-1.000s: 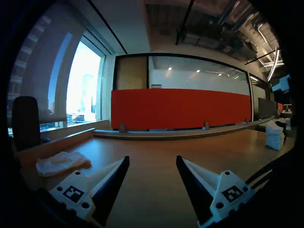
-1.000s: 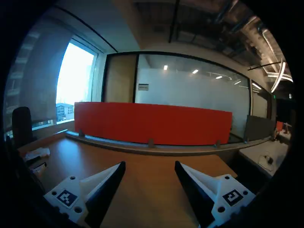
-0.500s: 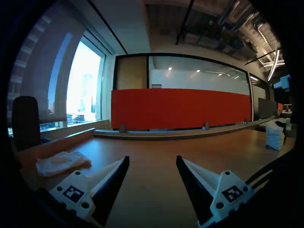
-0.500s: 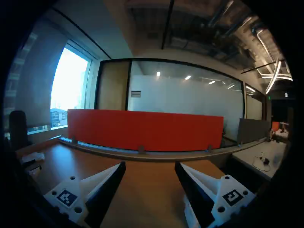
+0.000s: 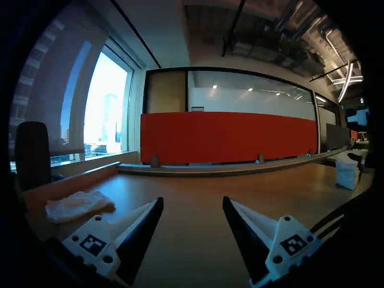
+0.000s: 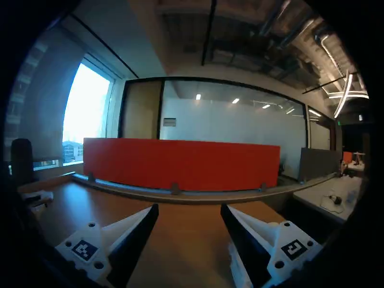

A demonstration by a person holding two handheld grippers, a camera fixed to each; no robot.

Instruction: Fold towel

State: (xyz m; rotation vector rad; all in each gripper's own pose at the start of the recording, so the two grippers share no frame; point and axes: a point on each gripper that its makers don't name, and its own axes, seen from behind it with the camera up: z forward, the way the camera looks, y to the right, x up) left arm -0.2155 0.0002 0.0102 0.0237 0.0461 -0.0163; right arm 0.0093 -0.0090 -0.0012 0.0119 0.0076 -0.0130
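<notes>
A crumpled white towel [image 5: 77,205] lies on the wooden table [image 5: 192,187] at the left, just ahead of my left gripper's left finger. My left gripper [image 5: 192,199] is open and holds nothing, hovering low over the table. At the far right stands a stack of folded white towels [image 5: 346,172]. My right gripper [image 6: 189,207] is open too, with bare table [image 6: 192,225] between its fingers. A bit of white cloth [image 6: 235,263] shows low beside its right finger, and the crumpled towel [image 6: 37,197] shows small at the far left.
A red divider panel [image 5: 225,137] runs along the table's back edge, with a glass wall behind it. A dark chair back [image 5: 31,153] stands at the left by the window. A second desk [image 6: 331,194] with cables lies to the right.
The right gripper has moved and tipped up a little, so the divider sits lower and white cloth has come into sight by its right finger. The left gripper has stayed still.
</notes>
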